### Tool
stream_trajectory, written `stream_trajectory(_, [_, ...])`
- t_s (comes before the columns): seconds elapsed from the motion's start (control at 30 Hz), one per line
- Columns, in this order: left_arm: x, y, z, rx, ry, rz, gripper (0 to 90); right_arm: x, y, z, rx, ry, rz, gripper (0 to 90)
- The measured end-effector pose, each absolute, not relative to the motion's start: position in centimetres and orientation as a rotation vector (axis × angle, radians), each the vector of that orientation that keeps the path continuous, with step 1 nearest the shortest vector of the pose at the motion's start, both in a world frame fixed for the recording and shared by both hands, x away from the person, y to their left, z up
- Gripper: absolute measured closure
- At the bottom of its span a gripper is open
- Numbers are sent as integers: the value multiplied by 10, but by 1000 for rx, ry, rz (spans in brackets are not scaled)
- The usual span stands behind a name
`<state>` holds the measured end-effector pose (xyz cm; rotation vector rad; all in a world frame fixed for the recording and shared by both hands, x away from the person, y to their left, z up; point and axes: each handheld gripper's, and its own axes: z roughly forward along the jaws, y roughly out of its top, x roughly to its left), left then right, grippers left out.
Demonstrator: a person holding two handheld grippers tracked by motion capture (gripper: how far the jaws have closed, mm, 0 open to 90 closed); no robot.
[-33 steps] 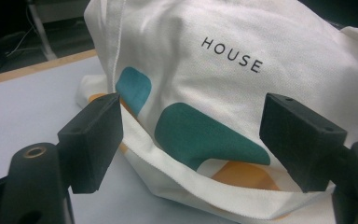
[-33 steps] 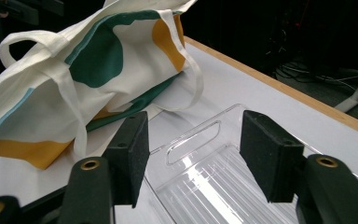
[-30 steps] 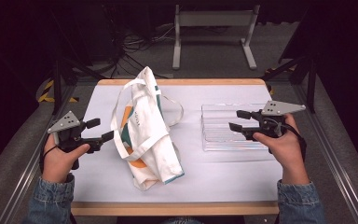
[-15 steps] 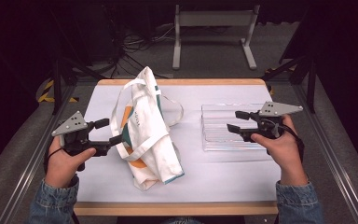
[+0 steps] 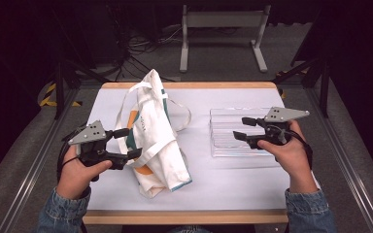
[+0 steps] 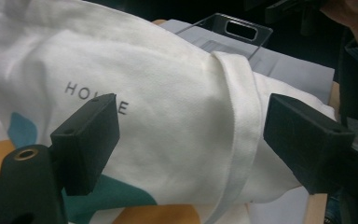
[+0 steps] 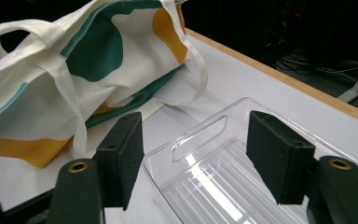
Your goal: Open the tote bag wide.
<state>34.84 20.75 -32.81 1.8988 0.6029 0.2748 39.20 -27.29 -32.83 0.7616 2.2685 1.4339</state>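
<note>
A white cloth tote bag (image 5: 153,131) with teal and orange patches lies crumpled on the left half of the table. My left gripper (image 5: 132,142) is open at the bag's left side, with its jaws wide apart. In the left gripper view the bag's cloth (image 6: 177,93) and a handle strap lie just ahead of the gripper (image 6: 193,140), and neither pad presses on it. My right gripper (image 5: 239,128) hovers open over the clear plastic tray (image 5: 223,150). Its jaws have just been opening and nothing is between them. In the right gripper view the gripper (image 7: 196,156) faces the tray's handle cutout (image 7: 200,135), with the bag (image 7: 51,93) beyond.
A white sheet (image 5: 233,194) covers the wooden table. Metal rails run along both sides of it. A white stand (image 5: 223,29) and cables sit on the dark floor behind the table.
My left gripper has moved right, up to the edge of the bag. The right gripper's jaws stand slightly wider apart, and that hand has stayed over the tray.
</note>
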Motion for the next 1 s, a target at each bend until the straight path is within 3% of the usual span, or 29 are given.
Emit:
stream_trajectory(0.67, [348,181,-340,1972,540,216,198,394,-266,-334,769,2294,1420,361])
stream_trajectory(0.9, [349,177,-342,2002,513,218,302,393,-265,-335,778,2304,1422,379])
stream_trajectory(1.0, [349,177,-342,2008,498,210,421,393,-264,-335,778,2309,1419,385])
